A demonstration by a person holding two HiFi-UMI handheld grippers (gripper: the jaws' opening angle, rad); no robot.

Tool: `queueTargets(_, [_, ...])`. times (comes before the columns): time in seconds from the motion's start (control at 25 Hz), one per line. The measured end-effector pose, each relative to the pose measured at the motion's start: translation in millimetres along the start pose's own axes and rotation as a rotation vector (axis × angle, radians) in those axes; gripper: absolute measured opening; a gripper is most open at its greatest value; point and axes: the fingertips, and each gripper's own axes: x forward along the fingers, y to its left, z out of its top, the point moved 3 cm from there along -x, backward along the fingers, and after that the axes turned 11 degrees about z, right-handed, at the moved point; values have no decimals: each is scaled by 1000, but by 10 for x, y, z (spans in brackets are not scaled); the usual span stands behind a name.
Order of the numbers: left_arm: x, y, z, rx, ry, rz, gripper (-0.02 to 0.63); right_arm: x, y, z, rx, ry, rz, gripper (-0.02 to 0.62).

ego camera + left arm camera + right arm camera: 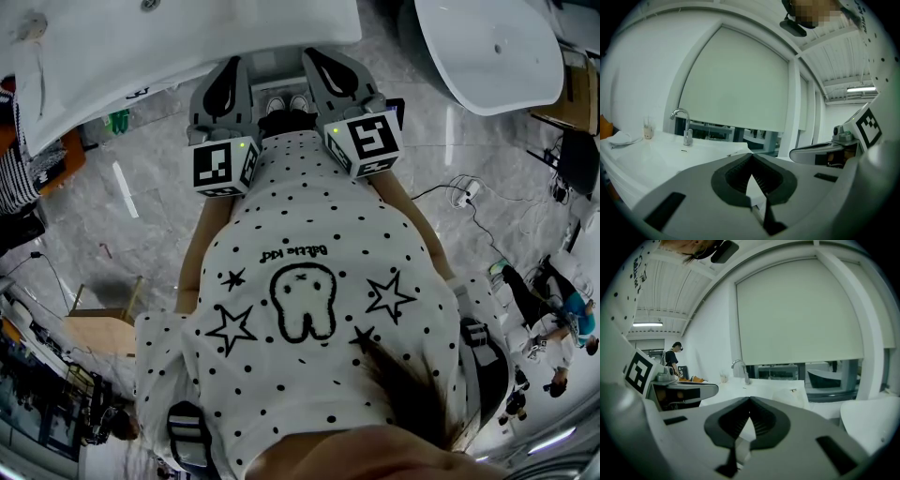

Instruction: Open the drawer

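I can pick out no drawer front in any view. The head view looks down over a dotted white shirt to both grippers, held side by side in front of a white vanity counter [187, 37]. My left gripper [231, 64] and right gripper [311, 54] point at its edge, with shoes on the floor between them. The left gripper view has its jaws [751, 155] shut with nothing in them, above a basin and chrome tap [685, 127]. In the right gripper view the right gripper [750, 399] is shut and empty too, the tap [740, 369] beyond it.
A white bathtub [497, 47] stands at the upper right. Cables and a power strip [461, 193] lie on the marble floor to the right. A wooden stool [98, 323] sits at the left. People stand at the far right [562, 319] and in the background [672, 357].
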Motion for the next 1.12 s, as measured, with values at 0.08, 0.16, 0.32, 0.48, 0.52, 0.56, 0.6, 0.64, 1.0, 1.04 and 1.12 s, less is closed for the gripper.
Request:
queueTargets(0.08, [-1,7,4,2,-1,3,5,6,1,1,-1,0,2,14])
queueTargets(0.16, [0,12,7,3,-3,4,5,14,3,2,-2,1,5,14])
queueTargets(0.32, [-2,19,8,4,-4,6,5,24,11,5,-4,0,7,14])
queueTargets(0.48, [-2,20,19,9,-7,3,5,30,14,6,-4,-1,6,14])
queueTargets(0.52, [-1,21,21,9,-8,3,5,32,14,9,-4,-1,6,14])
queueTargets(0.56, [0,23,21,9,-8,2,5,35,13,11,-5,-1,5,14])
queueTargets(0.6, [1,27,21,9,-7,2,5,38,14,12,-4,0,5,14])
queueTargets(0.64, [2,31,22,10,-7,2,5,42,15,11,-3,1,5,14])
queueTargets(1.0, [37,25,48,6,-12,-3,5,52,-15,36,-7,-2,0,14])
queueTargets(1.04, [40,21,54,6,-12,-4,5,48,-22,42,-6,-4,-1,14])
queueTargets(1.12, [42,13,61,9,-13,-5,5,44,-30,47,-6,-6,-2,14])
